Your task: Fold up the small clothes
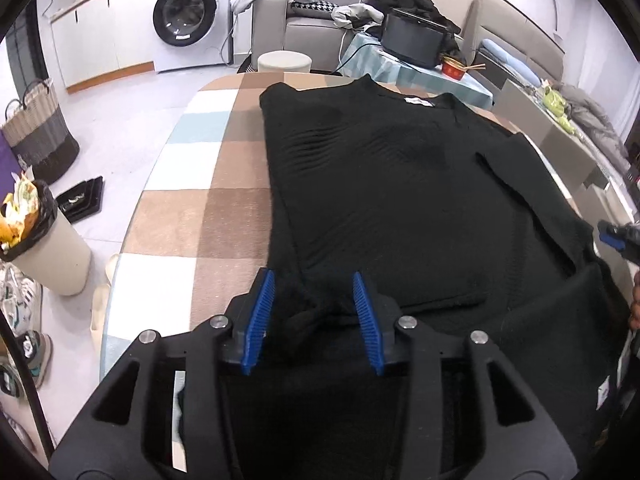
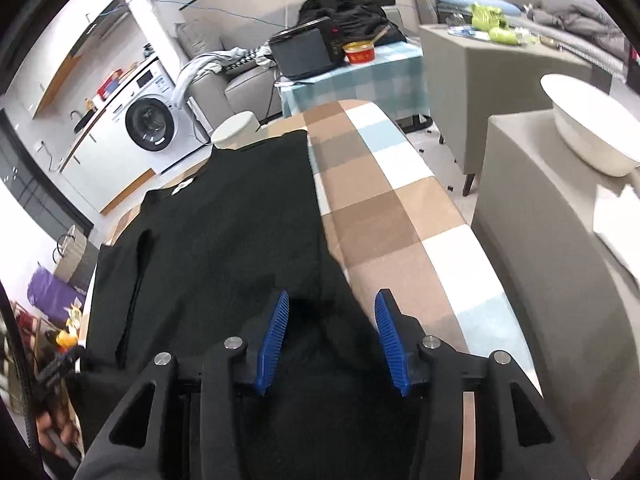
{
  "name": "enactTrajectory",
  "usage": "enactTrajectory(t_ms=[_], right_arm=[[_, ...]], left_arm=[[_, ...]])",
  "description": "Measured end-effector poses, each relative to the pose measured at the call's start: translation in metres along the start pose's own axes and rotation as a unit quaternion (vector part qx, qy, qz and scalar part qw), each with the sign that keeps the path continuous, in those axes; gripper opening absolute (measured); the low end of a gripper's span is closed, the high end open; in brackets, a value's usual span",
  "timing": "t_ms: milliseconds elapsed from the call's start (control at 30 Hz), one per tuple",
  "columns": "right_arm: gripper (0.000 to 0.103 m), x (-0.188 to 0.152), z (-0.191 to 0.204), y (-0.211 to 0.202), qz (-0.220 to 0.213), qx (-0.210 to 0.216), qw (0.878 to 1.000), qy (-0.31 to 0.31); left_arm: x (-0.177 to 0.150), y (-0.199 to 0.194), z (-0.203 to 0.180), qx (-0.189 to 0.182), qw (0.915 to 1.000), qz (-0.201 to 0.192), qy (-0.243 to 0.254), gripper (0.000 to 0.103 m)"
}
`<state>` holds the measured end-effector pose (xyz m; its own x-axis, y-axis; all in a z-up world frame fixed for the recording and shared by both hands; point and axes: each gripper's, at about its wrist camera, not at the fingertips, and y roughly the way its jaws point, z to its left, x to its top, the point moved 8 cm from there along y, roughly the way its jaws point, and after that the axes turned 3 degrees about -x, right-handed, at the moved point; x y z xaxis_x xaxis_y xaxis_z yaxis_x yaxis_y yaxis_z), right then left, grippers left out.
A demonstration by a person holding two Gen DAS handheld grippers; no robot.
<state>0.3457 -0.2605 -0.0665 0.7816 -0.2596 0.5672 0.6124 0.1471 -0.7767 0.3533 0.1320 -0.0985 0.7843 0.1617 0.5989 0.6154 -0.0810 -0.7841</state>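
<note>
sweater (image 1: 400, 200): flat on counter (image 1: 224, 216), sleeves in, so I can fold hem up
left gripper (image 1: 314, 312): fingers parted, near-edge hem between, ungripped
right gripper (image 2: 332, 340): same

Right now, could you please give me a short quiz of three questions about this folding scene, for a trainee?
1. True or false: the black sweater lies on a checked table.
2. What is between the left gripper fingers?
A. a white towel
B. black fabric
C. nothing
3. Which appliance stands on the floor behind the table?

Key
1. True.
2. B; the blue pads stand apart, not pressing it.
3. A washing machine.
</note>
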Motion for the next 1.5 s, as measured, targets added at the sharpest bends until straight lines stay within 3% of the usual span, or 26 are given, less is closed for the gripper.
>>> enactTrajectory(t_ms=[133, 200, 267, 400, 500, 567, 700, 767, 900, 967, 1067, 1300, 1500], right_arm=[[0.045, 0.002, 0.012, 0.031, 0.028, -0.002, 0.999, -0.027], [0.031, -0.004, 0.019, 0.045, 0.055, -0.017, 0.996, -0.064], [0.015, -0.003, 0.021, 0.042, 0.041, -0.020, 0.995, -0.089], [0.014, 0.008, 0.000, 0.039, 0.014, -0.063, 0.996, -0.065], [0.024, -0.001, -0.002, 0.034, 0.044, -0.022, 0.998, -0.048], [0.043, -0.008, -0.004, 0.018, 0.034, -0.018, 0.998, -0.050], [0.045, -0.027, -0.015, -0.019, 0.018, -0.011, 0.999, -0.043], [0.052, -0.042, -0.024, -0.038, 0.013, -0.008, 0.999, -0.033], [0.057, -0.075, -0.033, -0.063, 0.023, 0.024, 0.999, -0.016], [0.070, -0.089, -0.034, -0.072, 0.029, 0.022, 0.999, -0.029], [0.080, -0.106, -0.034, -0.081, 0.036, 0.023, 0.998, -0.047], [0.083, -0.146, -0.036, -0.092, 0.055, 0.027, 0.996, -0.069], [0.081, -0.157, -0.044, -0.085, 0.066, 0.007, 0.996, -0.055]], left_arm=[[-0.009, 0.002, 0.000, 0.005, 0.9999, 0.011, -0.005, 0.038], [-0.014, 0.003, 0.005, 0.012, 0.9997, 0.017, -0.009, 0.038], [-0.017, 0.002, 0.011, 0.018, 0.9996, 0.020, -0.012, 0.039], [-0.024, -0.004, 0.019, 0.022, 0.9993, 0.017, -0.025, 0.046], [-0.029, -0.013, 0.024, 0.029, 0.9991, 0.012, -0.028, 0.046], [-0.032, -0.024, 0.027, 0.032, 0.9991, 0.003, -0.029, 0.046], [-0.042, -0.042, 0.033, 0.031, 0.9982, -0.006, -0.050, 0.055], [-0.051, -0.051, 0.035, 0.034, 0.9978, -0.010, -0.056, 0.062], [-0.069, -0.067, 0.037, 0.051, 0.9967, -0.018, -0.060, 0.075], [-0.079, -0.074, 0.037, 0.051, 0.9965, -0.021, -0.063, 0.077], [-0.093, -0.082, 0.035, 0.045, 0.9968, -0.022, -0.063, 0.082], [-0.124, -0.094, 0.035, 0.027, 0.9975, -0.007, -0.065, 0.086], [-0.146, -0.093, 0.045, 0.058, 0.9962, 0.012, -0.063, 0.086]])
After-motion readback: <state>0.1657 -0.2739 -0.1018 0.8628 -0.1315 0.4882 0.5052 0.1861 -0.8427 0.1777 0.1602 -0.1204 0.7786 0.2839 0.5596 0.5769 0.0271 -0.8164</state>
